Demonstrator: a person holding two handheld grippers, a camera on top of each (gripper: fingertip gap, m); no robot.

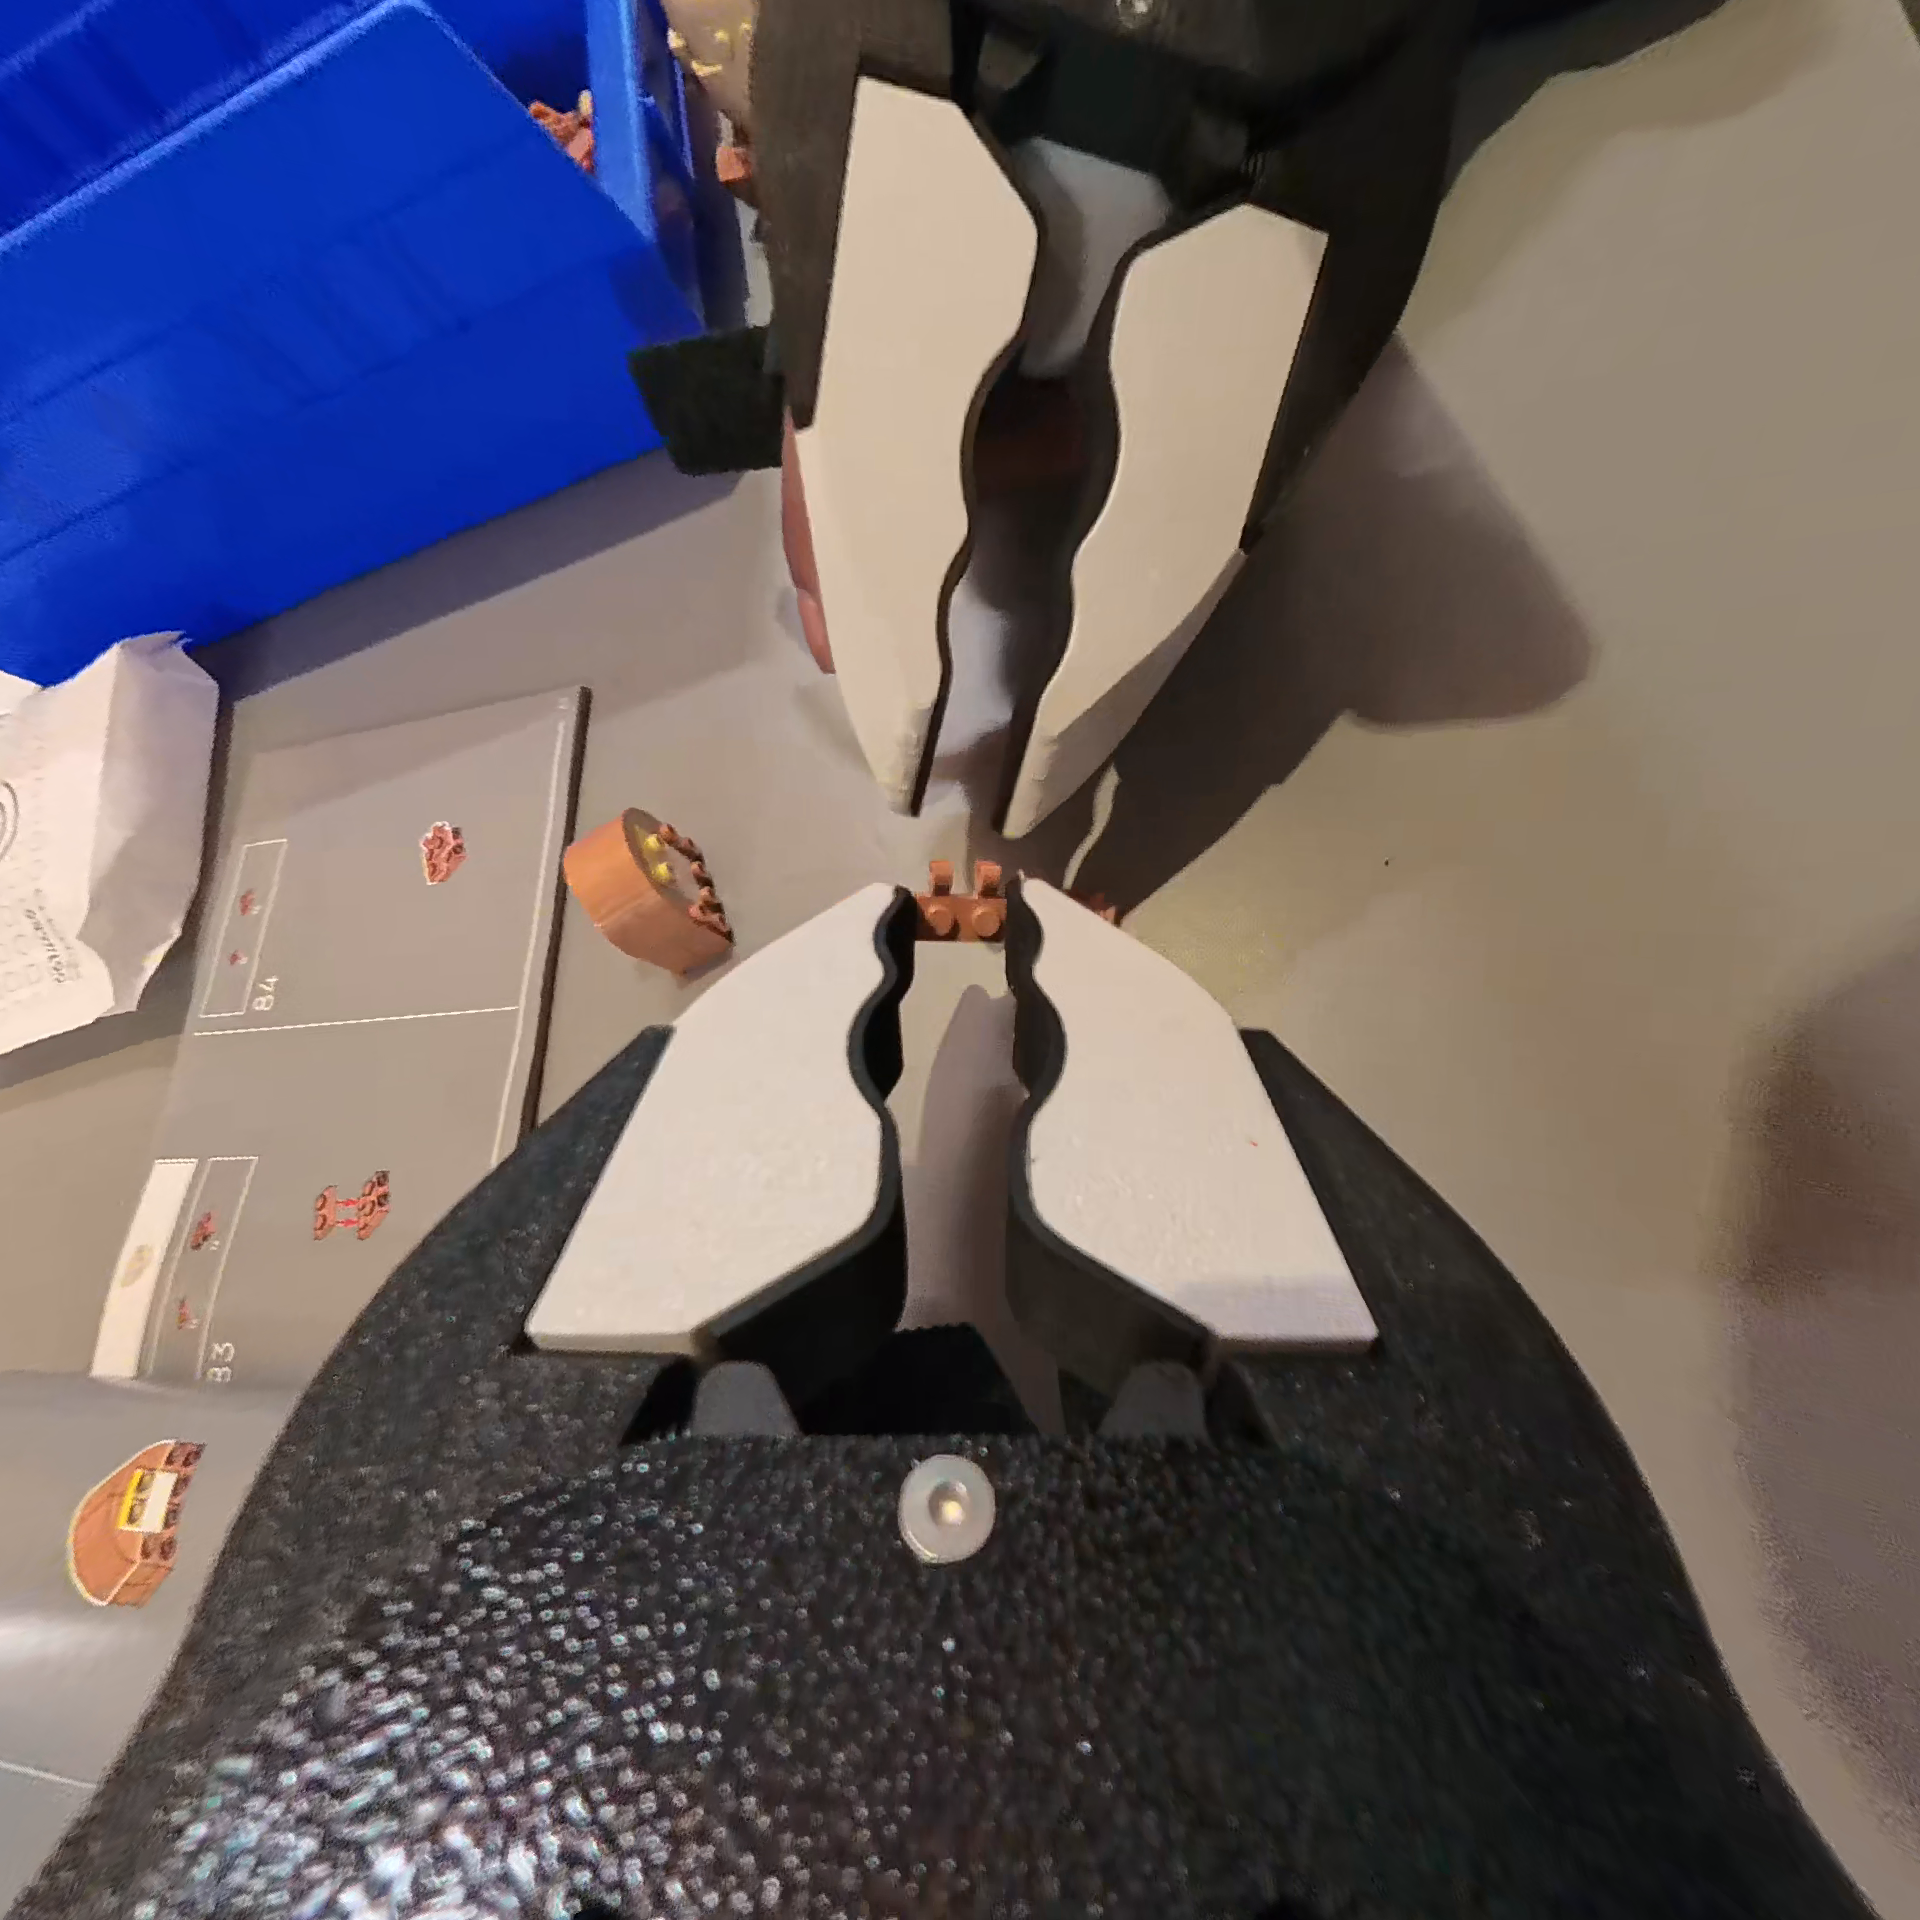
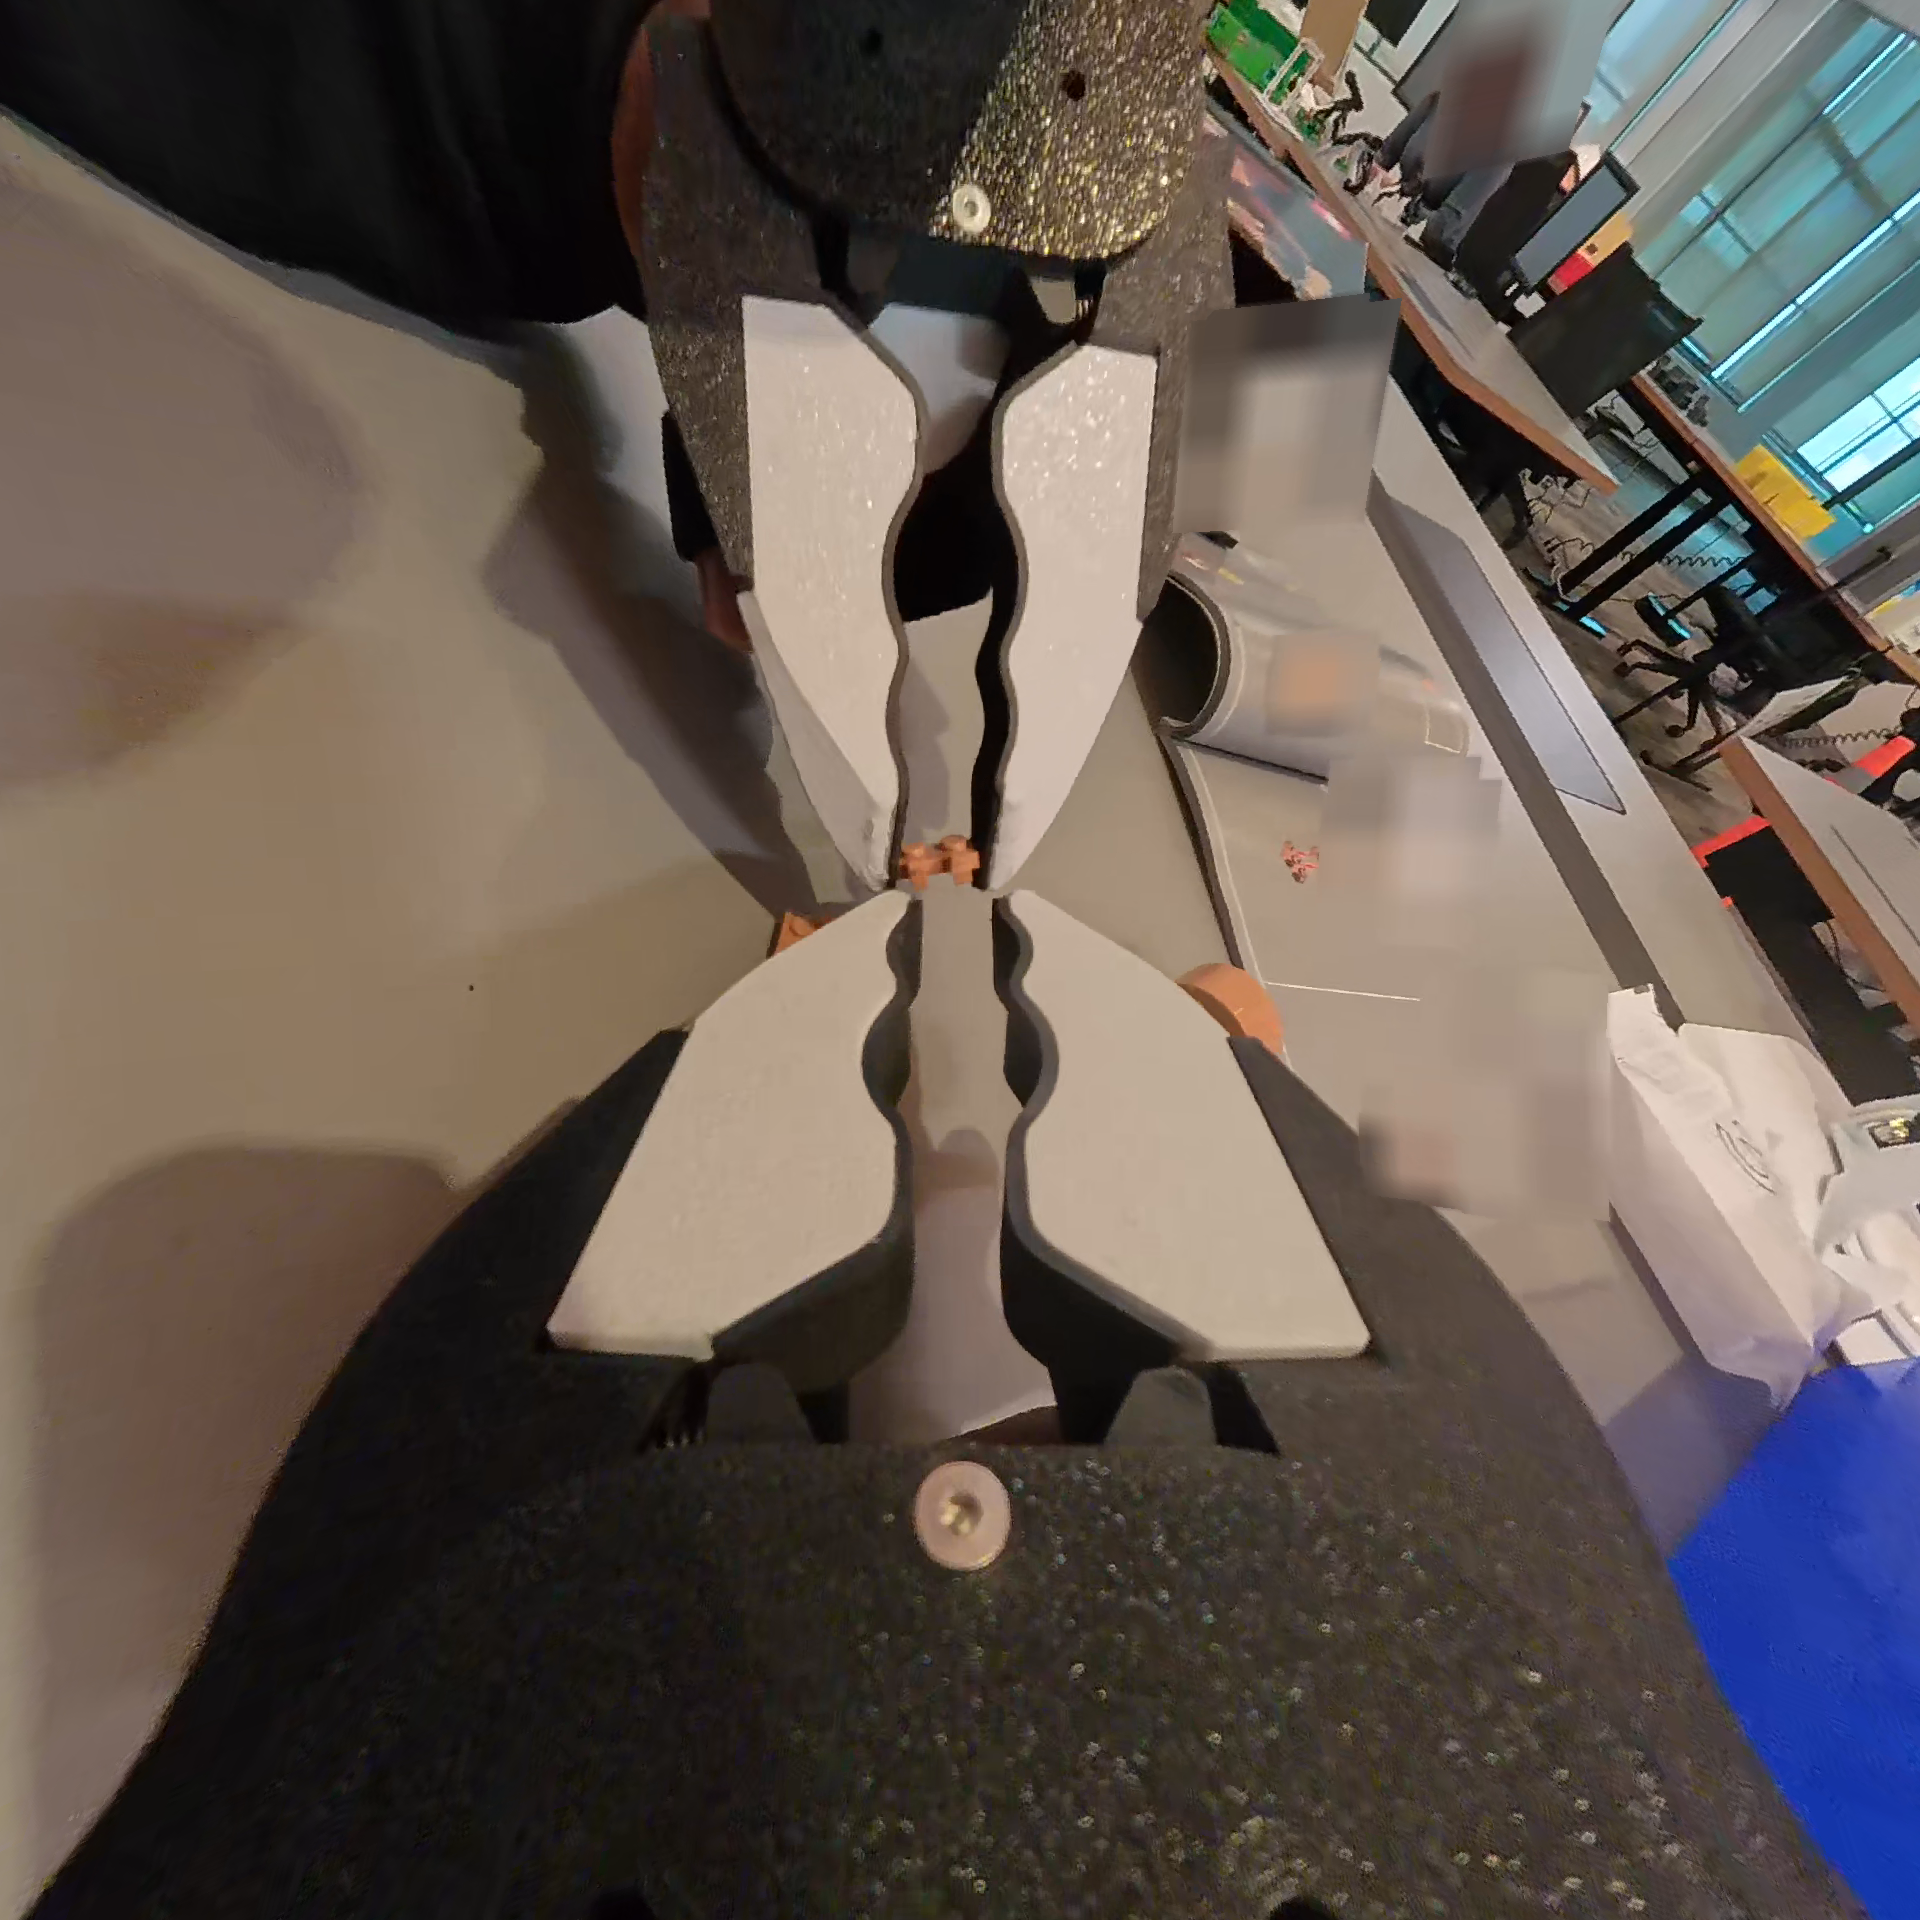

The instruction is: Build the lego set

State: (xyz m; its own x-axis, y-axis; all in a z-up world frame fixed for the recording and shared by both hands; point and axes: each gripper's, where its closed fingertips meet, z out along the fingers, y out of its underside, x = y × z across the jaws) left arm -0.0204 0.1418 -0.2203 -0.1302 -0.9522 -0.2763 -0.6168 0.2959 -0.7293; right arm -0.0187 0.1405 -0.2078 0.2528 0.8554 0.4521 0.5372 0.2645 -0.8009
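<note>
Grey tabletop (image 1: 1558, 520) — office desks (image 2: 1507, 343) behind; left gripper (image 1: 961, 914) clamps brown brick (image 1: 961, 920), right gripper (image 2: 951, 904) parted, bare.

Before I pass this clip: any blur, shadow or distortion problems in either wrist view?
Left wrist view: strong wide-angle bending, hard shadow of the right gripper on the table, right edge smeared; small brown brick sharp. Right wrist view: mosaic patches at right, soft blur at left, sparkle on the left gripper body.
</note>
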